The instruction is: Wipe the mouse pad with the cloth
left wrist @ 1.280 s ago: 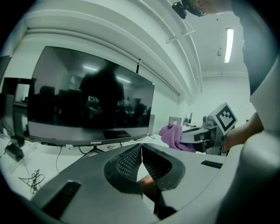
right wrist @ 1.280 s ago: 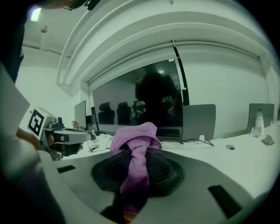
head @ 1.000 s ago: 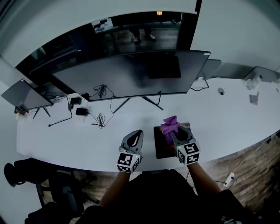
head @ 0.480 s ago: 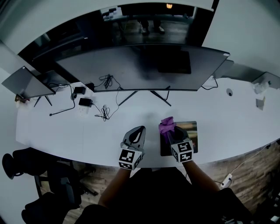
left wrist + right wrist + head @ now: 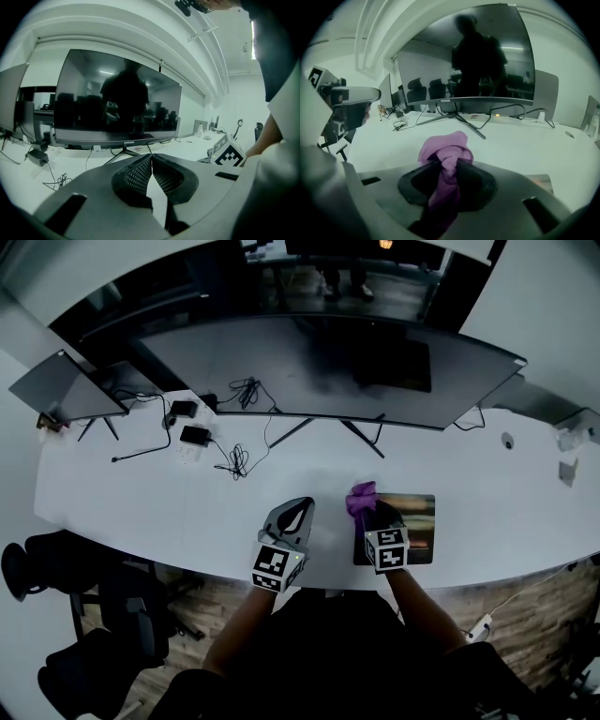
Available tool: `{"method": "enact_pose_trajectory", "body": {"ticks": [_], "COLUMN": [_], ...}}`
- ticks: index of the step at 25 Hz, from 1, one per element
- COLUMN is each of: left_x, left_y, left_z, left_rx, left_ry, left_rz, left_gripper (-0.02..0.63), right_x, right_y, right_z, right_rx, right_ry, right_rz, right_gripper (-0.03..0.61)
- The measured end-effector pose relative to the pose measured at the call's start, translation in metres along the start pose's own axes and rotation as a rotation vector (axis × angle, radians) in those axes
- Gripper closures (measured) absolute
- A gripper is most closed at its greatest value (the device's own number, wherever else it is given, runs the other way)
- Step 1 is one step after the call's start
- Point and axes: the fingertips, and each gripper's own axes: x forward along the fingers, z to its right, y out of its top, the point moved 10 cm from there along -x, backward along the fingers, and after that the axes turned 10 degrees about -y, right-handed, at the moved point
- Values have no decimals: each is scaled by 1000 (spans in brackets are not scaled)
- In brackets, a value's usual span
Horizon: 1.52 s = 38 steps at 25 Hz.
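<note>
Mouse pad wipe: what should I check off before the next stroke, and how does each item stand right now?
1. Cloth clamped in right gripper: ok.
2. Cloth pressing on the mouse pad: cannot tell; it sits at the pad's far left corner.
3. Left gripper shut, empty, beside the pad on its left: ok.
4. Pad's right part unobstructed for a stroke: ok.
5. Cables well away from the pad: ok.

We count two grippers: left gripper [image 5: 302,506], right gripper [image 5: 372,513]. We count one cloth [image 5: 361,496], one mouse pad [image 5: 419,521], one large monitor [image 5: 309,371] and, far left, one small screen [image 5: 64,385].
</note>
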Motion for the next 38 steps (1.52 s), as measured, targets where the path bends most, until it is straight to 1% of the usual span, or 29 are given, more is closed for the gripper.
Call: {"method": "enact_pose_trajectory", "body": {"ticks": [5,11,16,19,24,26,34,38], "left_x": [-5,-11,-18,-19,-19,-15,-2,0], "left_y": [-4,-6,-7,-7,-9,-9,-11,-17], "left_z": [-1,-4,-11,-14,-18,-16,-5,-6], "left_rx": [-4,-7,-2,14,3,6,-7,-44], "left_ry": [-5,-10,-3,3,18,20,-3,7], "left_rz": [-10,-1,-38,-33,-46,-38,-49,-69], "left_gripper": [592,592,592,592,592,592,592,592], "right_x": [11,9,8,6,4,3,0,-1], "right_y": [-3,-5,-5,-5,-9,-11,-15,-17], "right_z": [-4,0,0,4,12,16,30,38], "right_rx": [-15,23,9,-3,14,19,14,2], "right_ry": [-23,-38,-44,-55,-69,-78,-98,-106], "right_rz": [-20,-34,-21,-11,-6,-8,-10,-9], "right_gripper": [472,471,471,471,471,471,469,466]}}
